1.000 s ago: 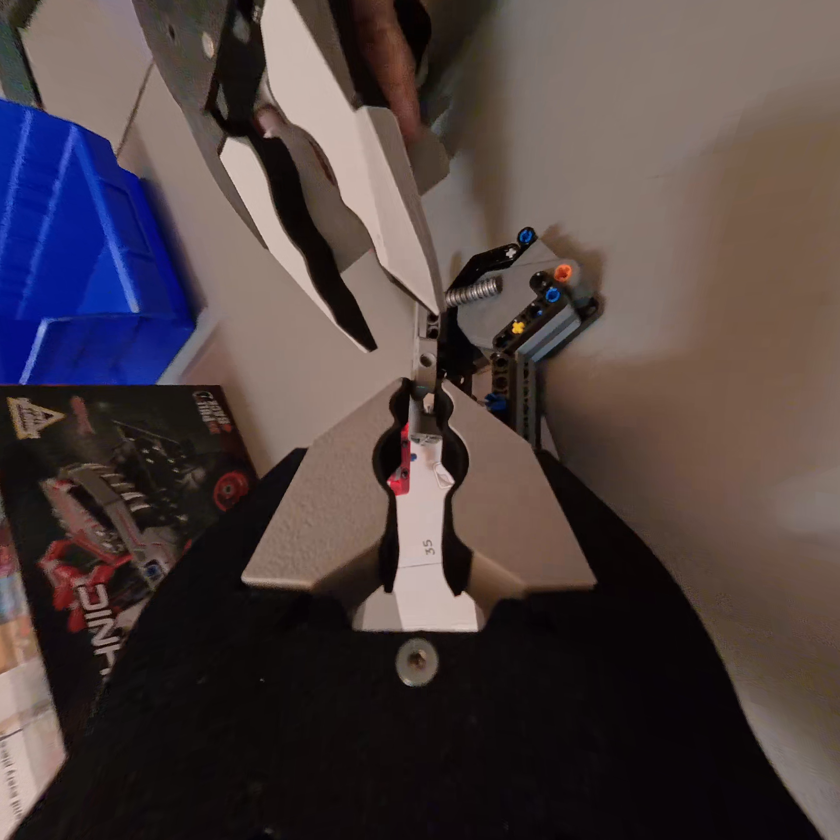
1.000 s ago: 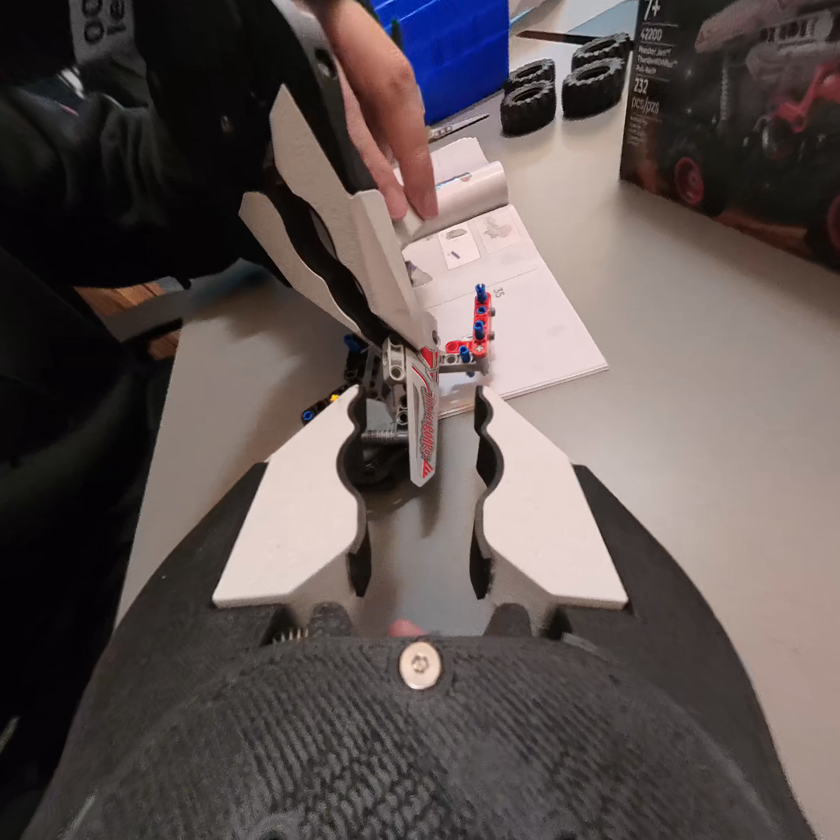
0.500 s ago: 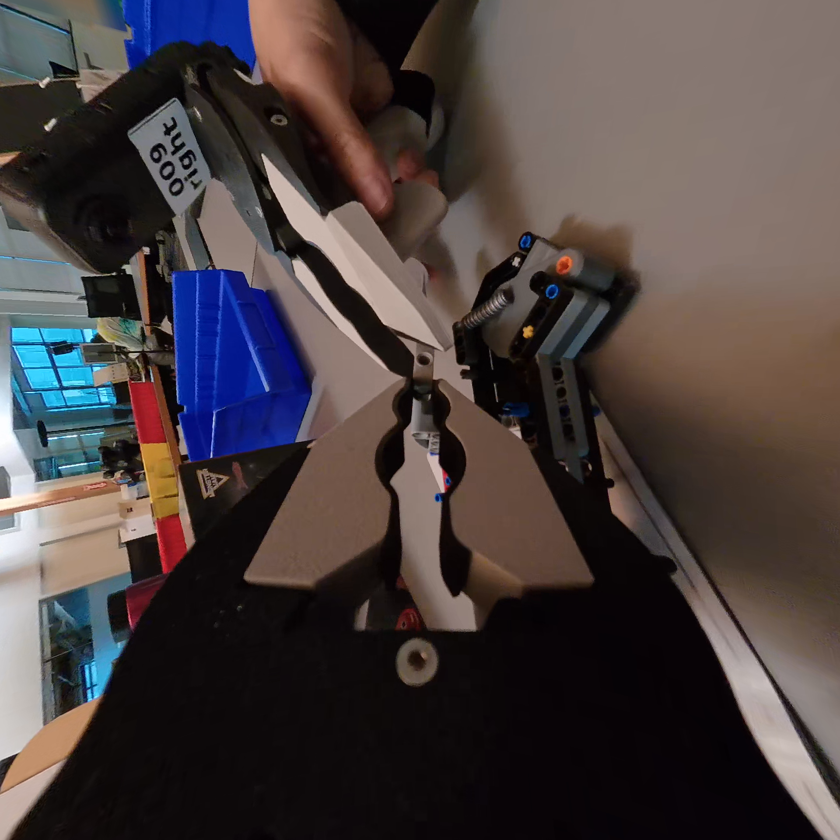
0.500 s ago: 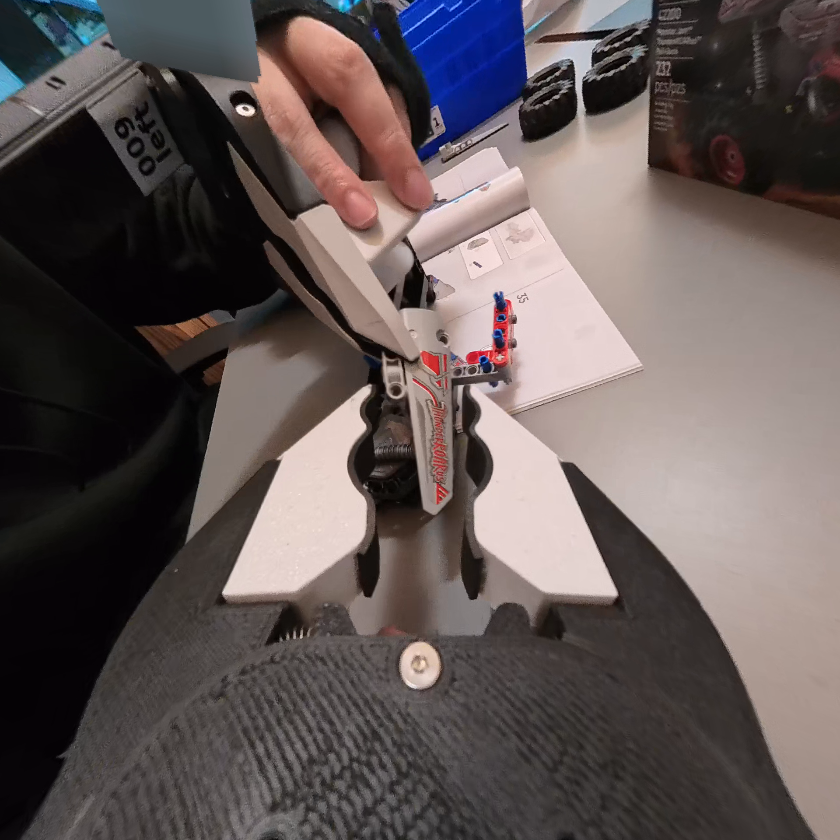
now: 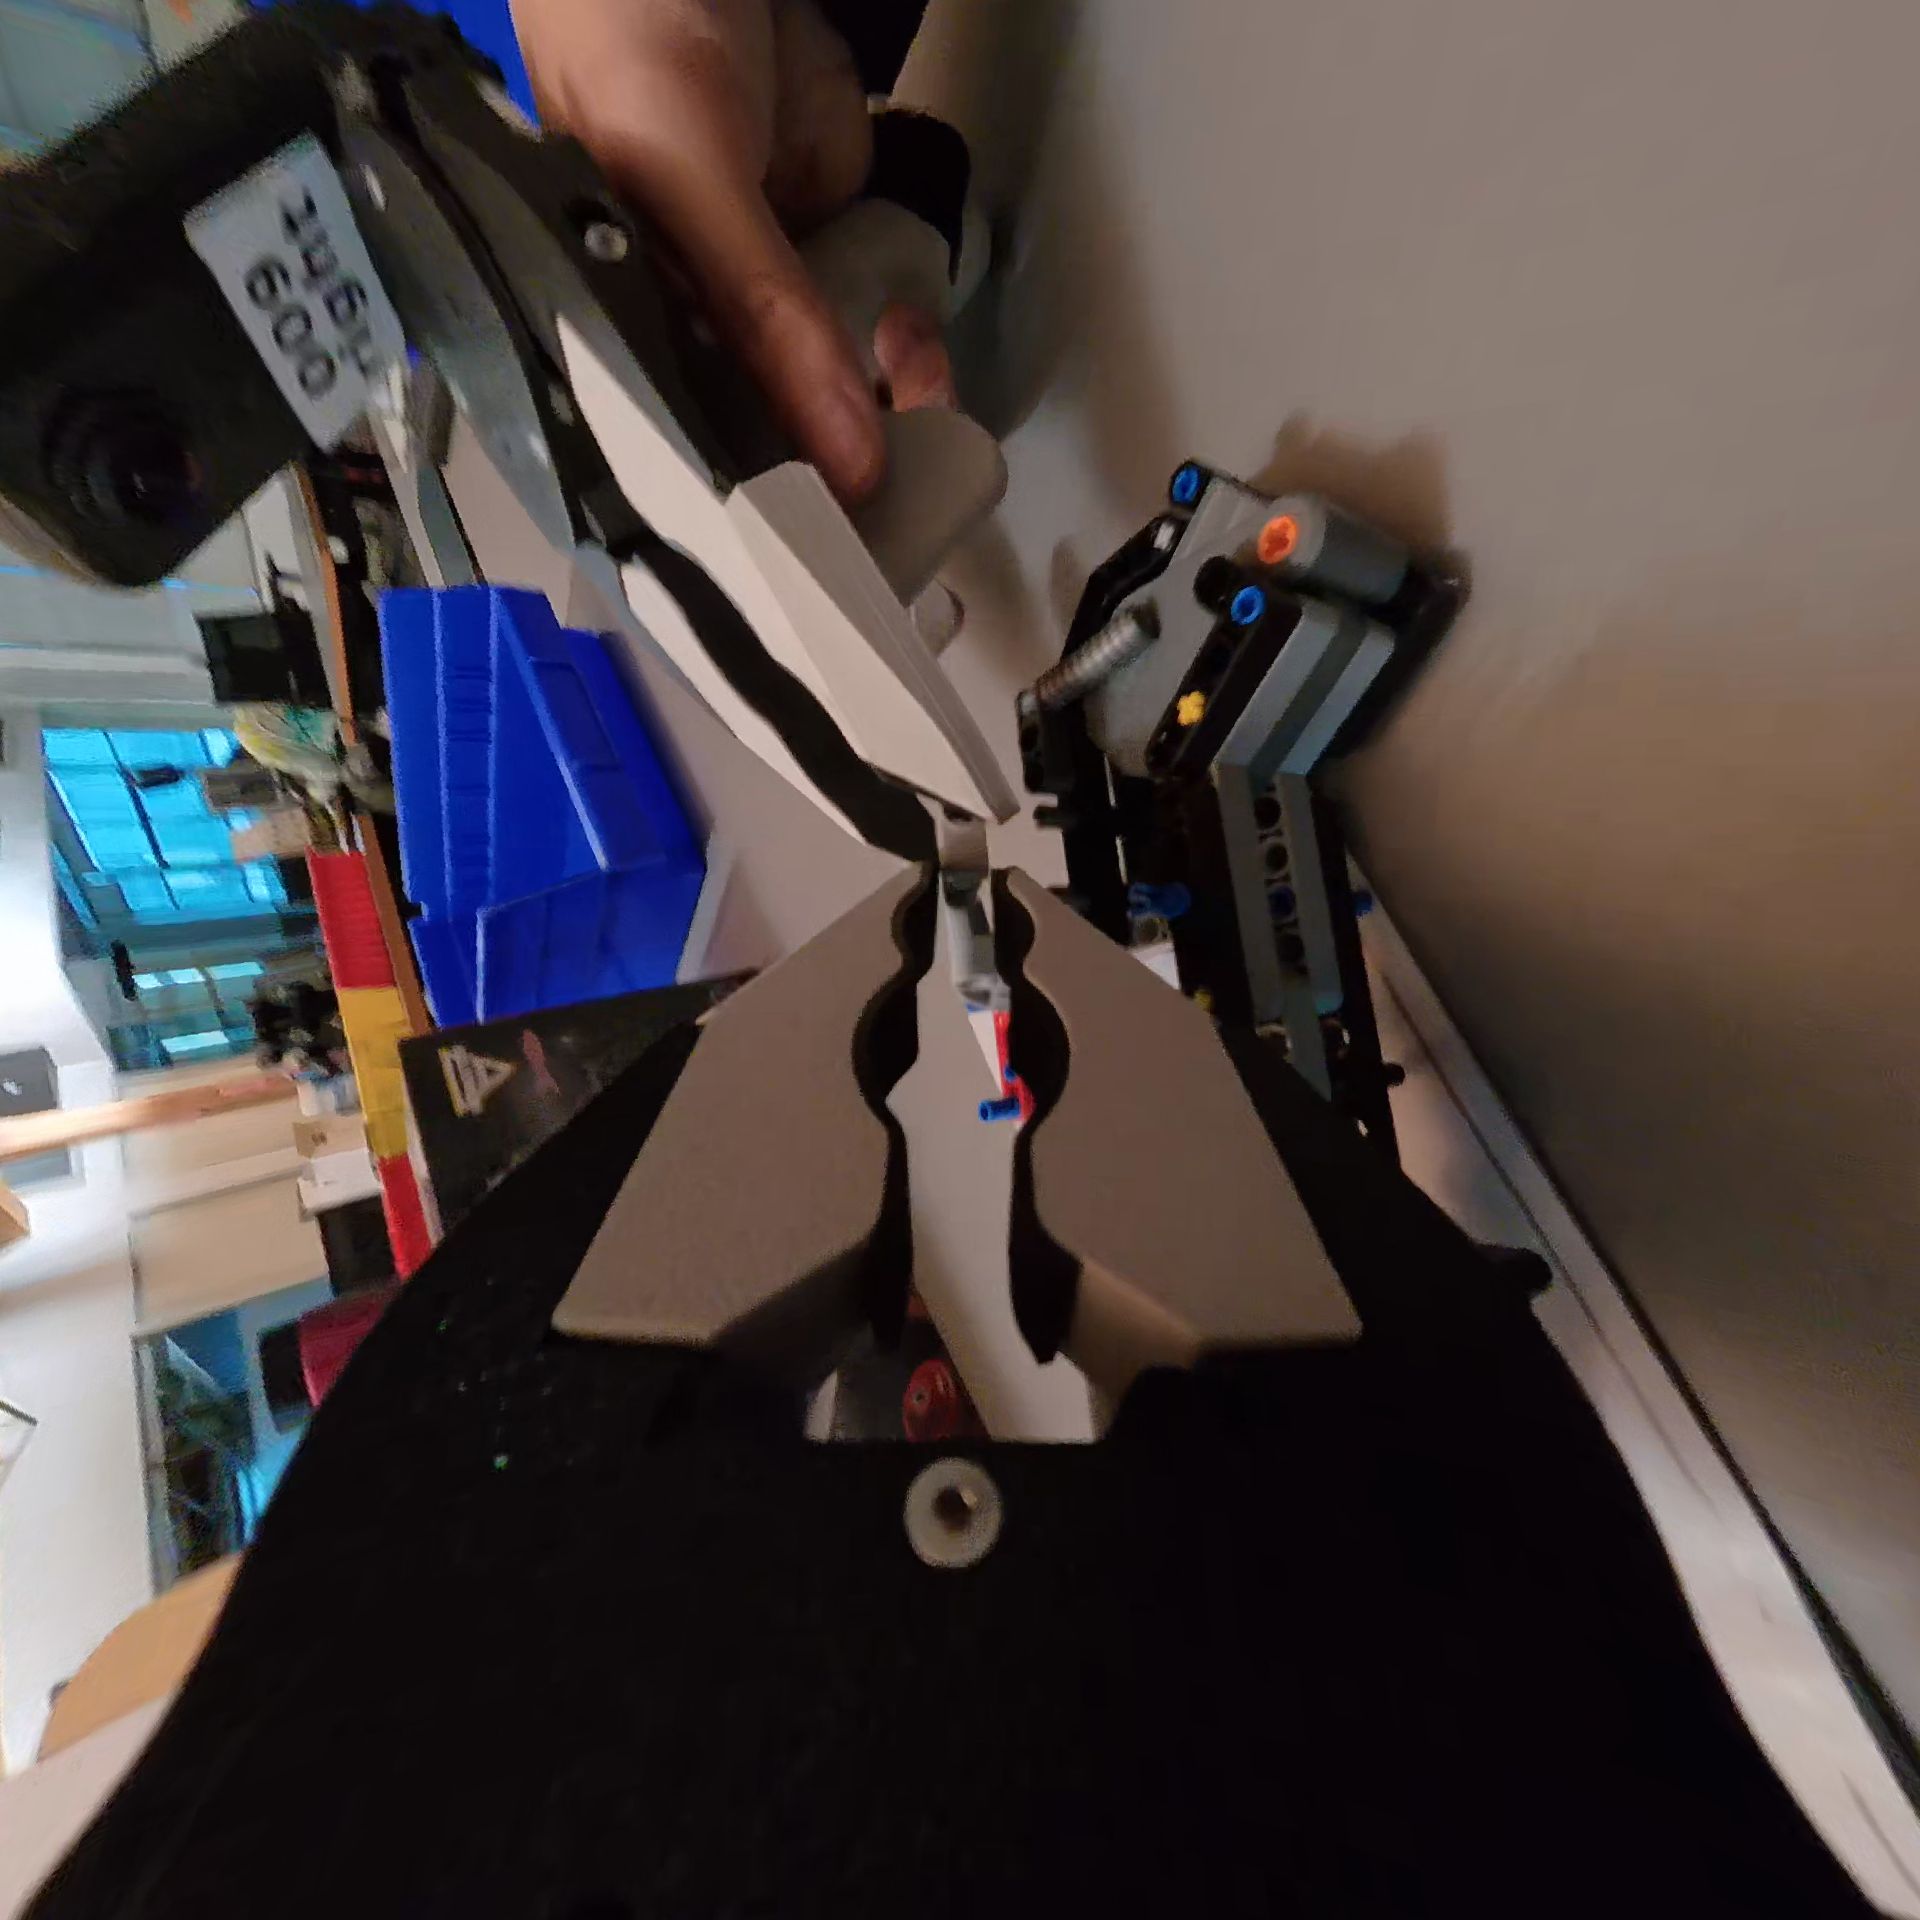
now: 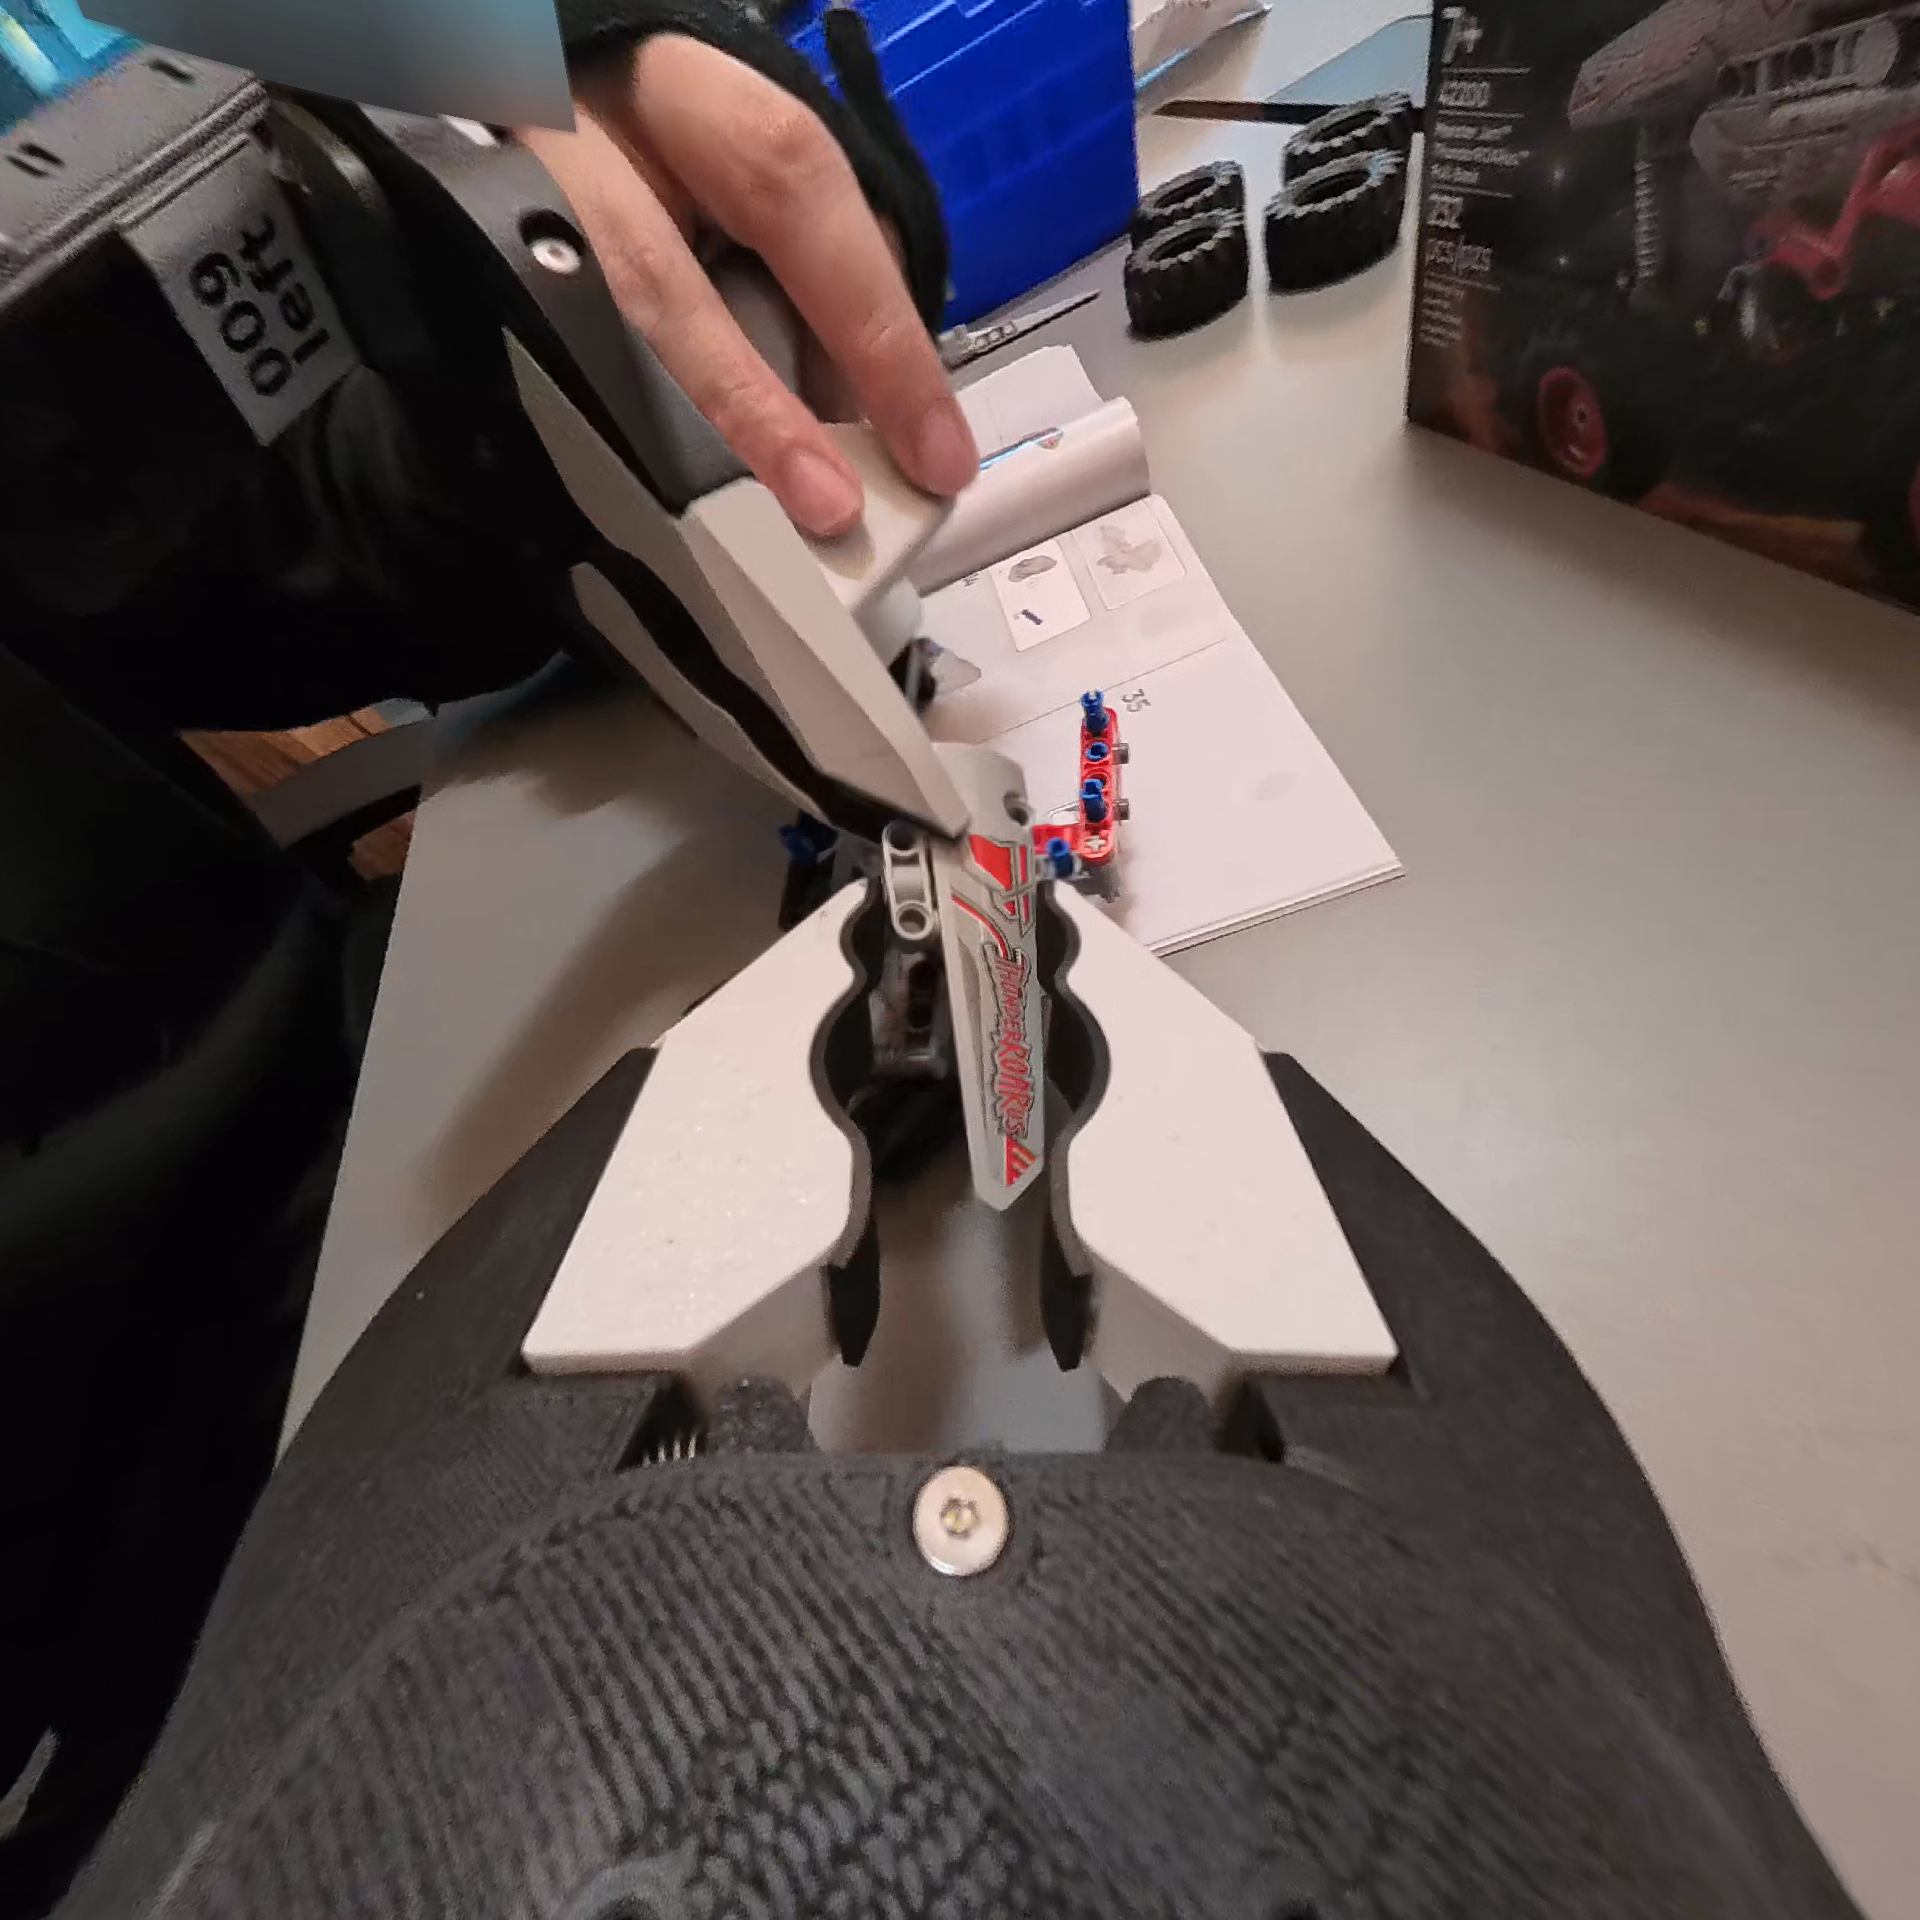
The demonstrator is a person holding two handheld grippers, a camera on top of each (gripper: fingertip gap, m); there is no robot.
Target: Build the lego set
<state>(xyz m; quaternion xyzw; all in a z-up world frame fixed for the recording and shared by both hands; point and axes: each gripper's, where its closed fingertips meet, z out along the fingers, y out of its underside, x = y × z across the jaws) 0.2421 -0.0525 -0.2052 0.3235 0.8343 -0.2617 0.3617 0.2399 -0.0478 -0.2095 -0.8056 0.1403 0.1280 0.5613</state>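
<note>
A white panel with a red sticker (image 6: pixel 997 1018) is held upright above the grey table (image 6: pixel 1558 935). A grey liftarm (image 6: pixel 906 883) sits on its side, and a red beam with blue pins (image 6: pixel 1096 790) appears joined behind it. My left gripper (image 5: pixel 958 894) is shut on the panel's top end, seen edge-on (image 5: pixel 971 935). My right gripper (image 6: pixel 961 904) is shut around the panel's middle. Each gripper shows in the other's view, the left (image 6: pixel 935 821) and the right (image 5: pixel 966 821). The black and grey chassis build (image 5: pixel 1247 686) stands just beyond; the right wrist view mostly hides it.
An open instruction booklet (image 6: pixel 1226 748) lies behind the panel. Several black tyres (image 6: pixel 1195 249) and the set's box (image 6: pixel 1683 260) stand at the back right. A blue bin (image 6: pixel 1018 135) is at the back, also in the left wrist view (image 5: pixel 540 790). A hand (image 6: pixel 790 312) holds the left gripper. Only a small space, under 4 cm, lies between the two pairs of fingers.
My right gripper's fingers have closed in from wide open onto the panel. My left gripper has tilted with the panel, so its view has rolled.
</note>
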